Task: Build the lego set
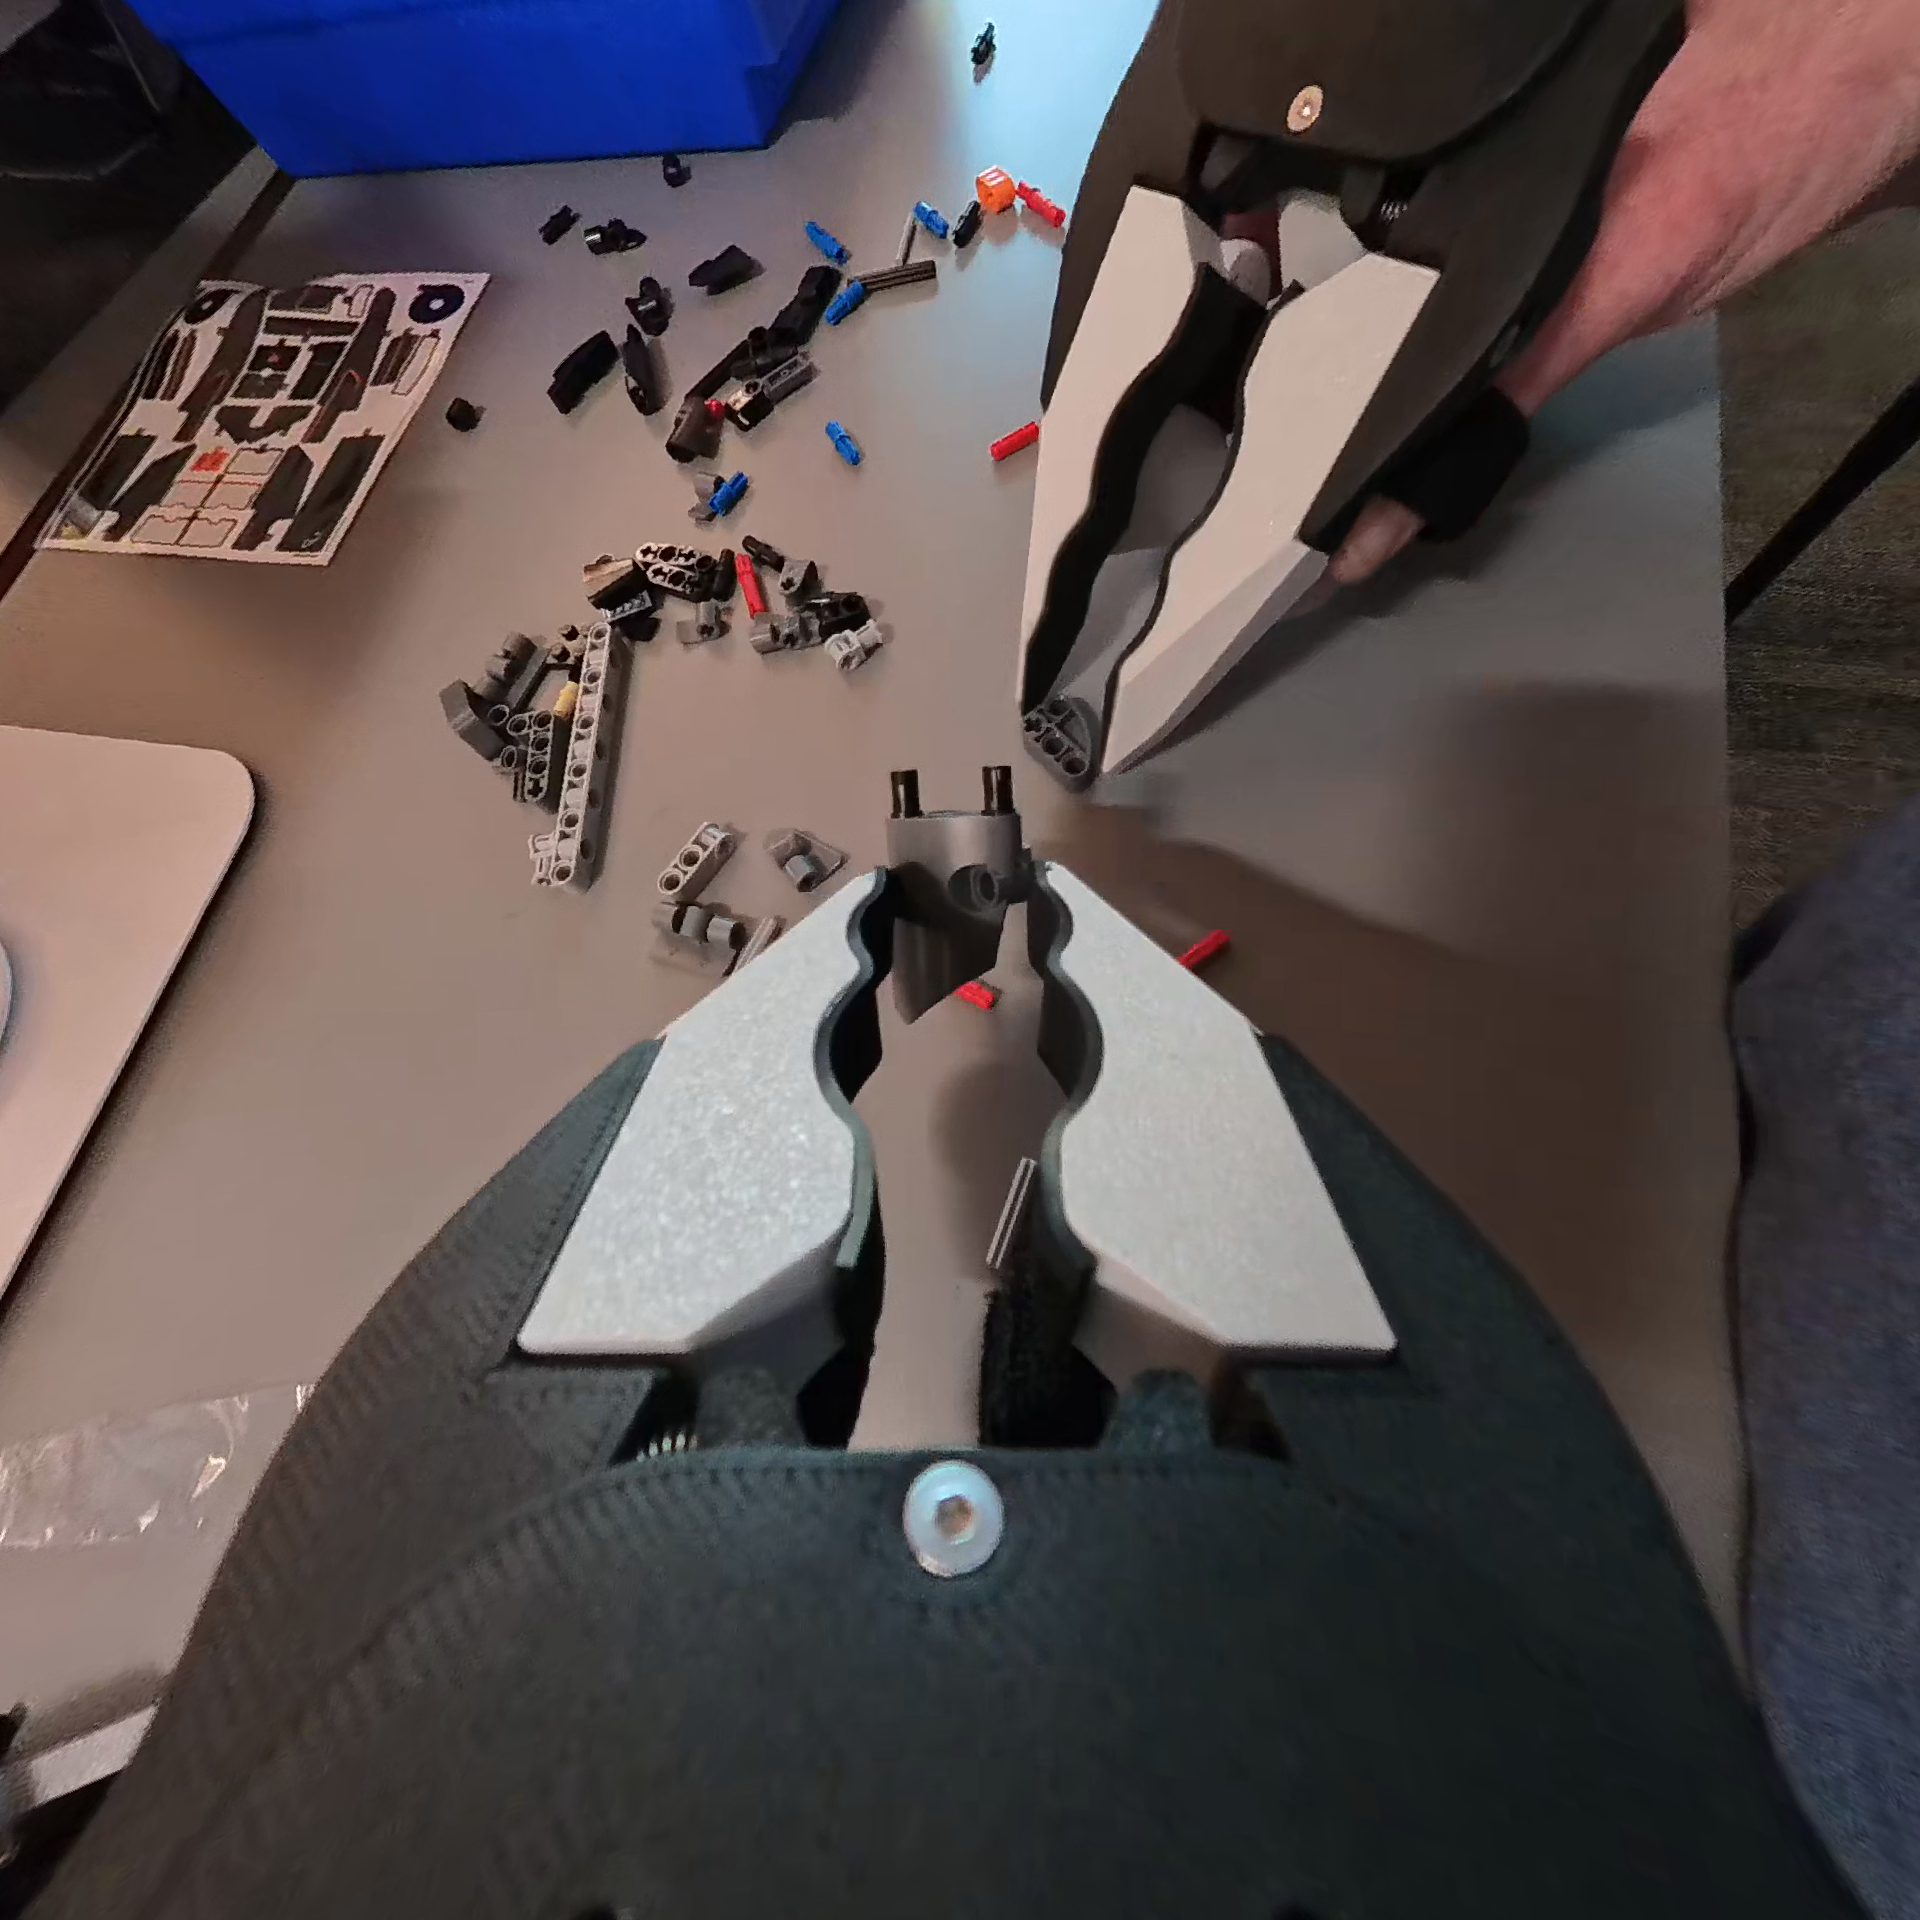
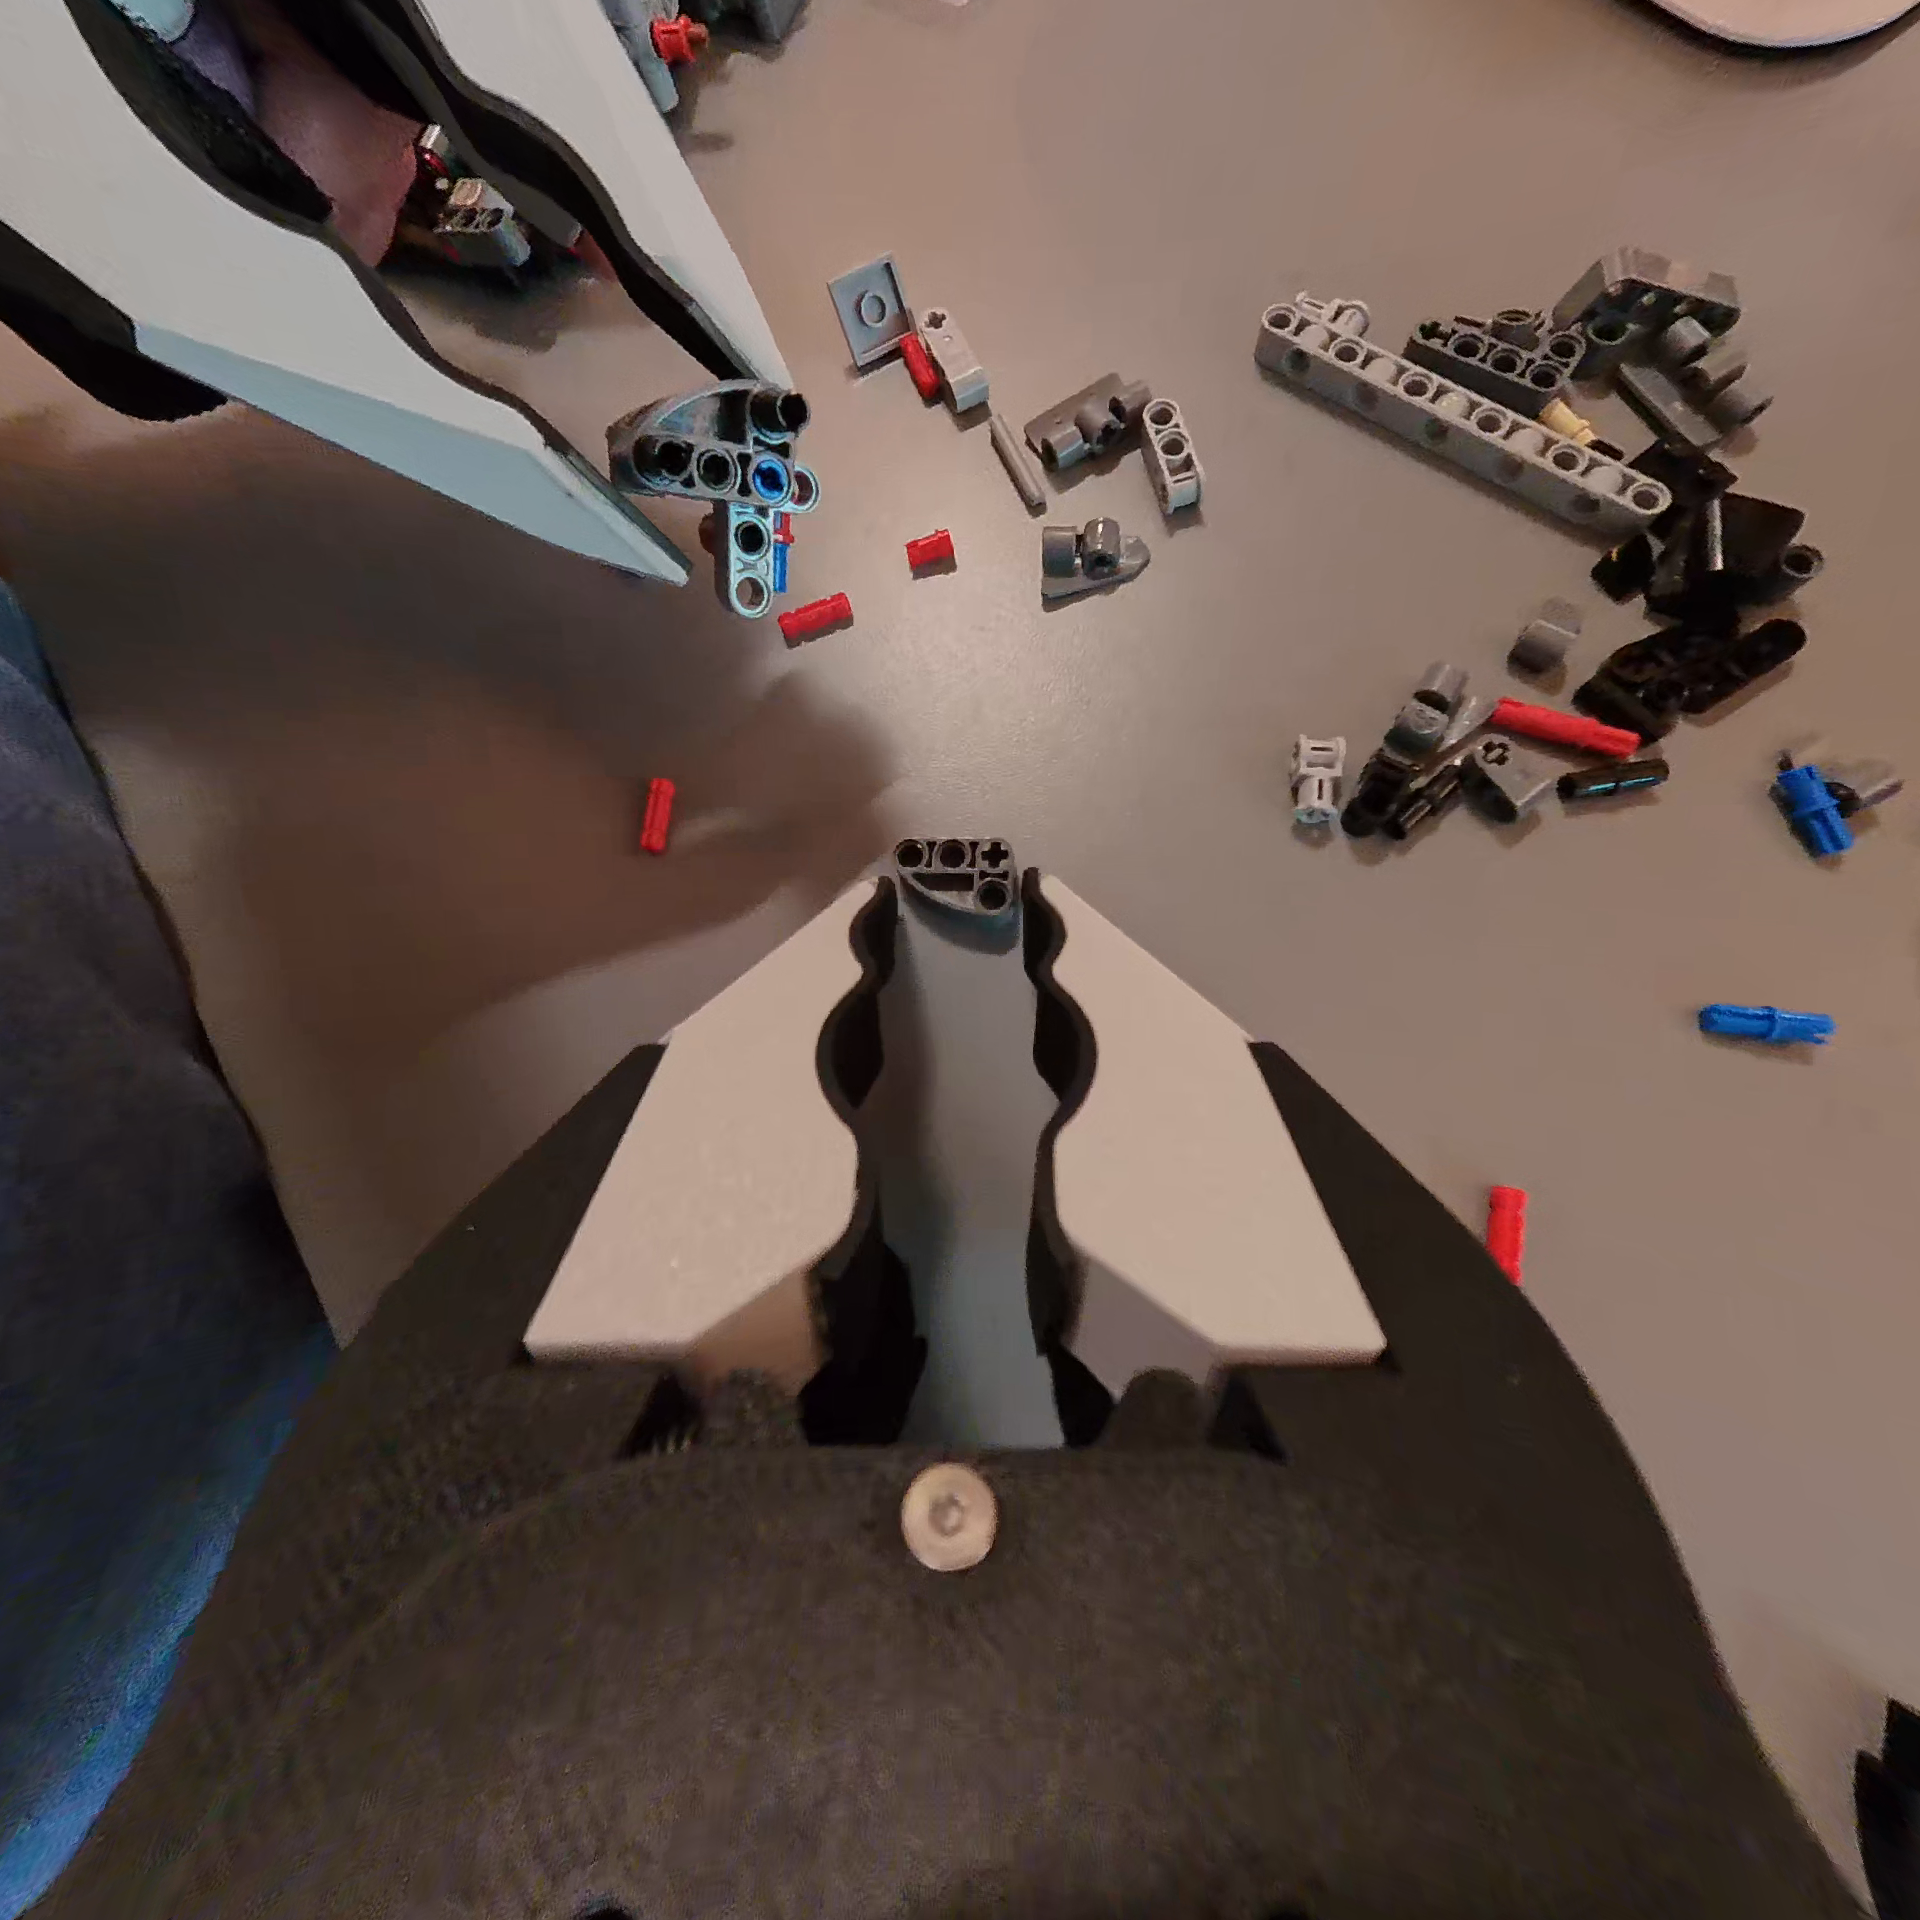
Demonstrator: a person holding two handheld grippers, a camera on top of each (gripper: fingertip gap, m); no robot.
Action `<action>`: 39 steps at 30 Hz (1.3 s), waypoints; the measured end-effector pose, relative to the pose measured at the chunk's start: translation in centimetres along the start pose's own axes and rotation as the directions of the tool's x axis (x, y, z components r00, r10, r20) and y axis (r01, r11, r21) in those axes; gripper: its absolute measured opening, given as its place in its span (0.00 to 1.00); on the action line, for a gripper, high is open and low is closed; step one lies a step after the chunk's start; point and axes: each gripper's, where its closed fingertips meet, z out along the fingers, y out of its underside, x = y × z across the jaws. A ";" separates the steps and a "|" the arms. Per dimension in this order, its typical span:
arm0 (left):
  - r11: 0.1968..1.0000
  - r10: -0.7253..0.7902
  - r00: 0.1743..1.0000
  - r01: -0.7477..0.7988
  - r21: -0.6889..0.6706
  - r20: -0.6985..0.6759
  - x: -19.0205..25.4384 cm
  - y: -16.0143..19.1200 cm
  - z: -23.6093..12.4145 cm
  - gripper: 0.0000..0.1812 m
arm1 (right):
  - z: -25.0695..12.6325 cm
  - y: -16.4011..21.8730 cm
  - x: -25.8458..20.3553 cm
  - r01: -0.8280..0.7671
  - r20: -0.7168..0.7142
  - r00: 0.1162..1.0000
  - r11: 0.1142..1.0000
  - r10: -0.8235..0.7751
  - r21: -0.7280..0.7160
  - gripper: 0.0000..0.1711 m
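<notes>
My left gripper is shut on a dark grey curved panel assembly with two black pins sticking out of its far end. It also shows in the right wrist view, with a blue pin and a light grey beam hanging under it. My right gripper is shut on a second dark grey curved panel with pin holes at its end. In the left wrist view this right gripper comes in from the upper right and holds its panel a short way beyond the black pins, apart from them.
Loose black, grey, blue and red pieces lie scattered on the grey table. A long grey beam assembly lies left of centre. A sticker sheet lies at far left, a blue bin behind. Red pins lie near my grippers. There is about 7 cm between the tips of the two grippers.
</notes>
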 end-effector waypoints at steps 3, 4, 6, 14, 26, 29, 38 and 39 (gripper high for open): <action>1.000 0.006 1.000 -0.006 -0.007 -0.016 0.1 0.1 0.1 0.13 | -0.1 0.2 -0.3 0.023 0.011 1.000 1.000 -0.023 -0.012 0.08; 1.000 0.012 1.000 -0.012 -0.010 -0.021 0.2 0.1 0.2 0.13 | -0.1 0.2 -0.4 0.029 0.014 0.999 0.999 -0.029 -0.016 0.07; 1.000 0.021 0.999 -0.022 -0.023 -0.027 0.2 0.3 0.4 0.13 | -0.1 0.2 -0.4 0.039 0.006 0.999 0.999 -0.039 -0.016 0.08; 0.985 0.111 0.993 -0.114 -0.133 -0.033 0.2 1.4 1.8 0.13 | -0.2 0.2 -0.8 0.024 0.006 1.000 1.000 -0.024 0.001 0.06; 0.864 0.381 0.923 -0.375 -0.336 -0.050 -1.0 1.9 2.9 0.14 | 0.0 -0.1 -1.0 0.018 0.009 1.000 0.999 -0.019 0.033 0.08; 0.834 0.449 0.893 -0.435 -0.340 -0.042 -1.1 1.5 3.5 0.13 | 0.0 -0.1 -1.0 0.025 0.004 1.000 0.999 -0.025 0.030 0.08; 0.858 0.465 0.883 -0.431 -0.281 0.066 -1.4 0.2 3.3 0.15 | 0.1 0.1 -1.1 0.054 0.017 0.998 0.998 -0.054 0.020 0.05; 0.874 0.454 0.888 -0.427 -0.233 0.075 -0.9 -0.6 3.0 0.13 | 0.1 0.1 -1.1 0.055 0.016 0.998 0.998 -0.056 0.020 0.05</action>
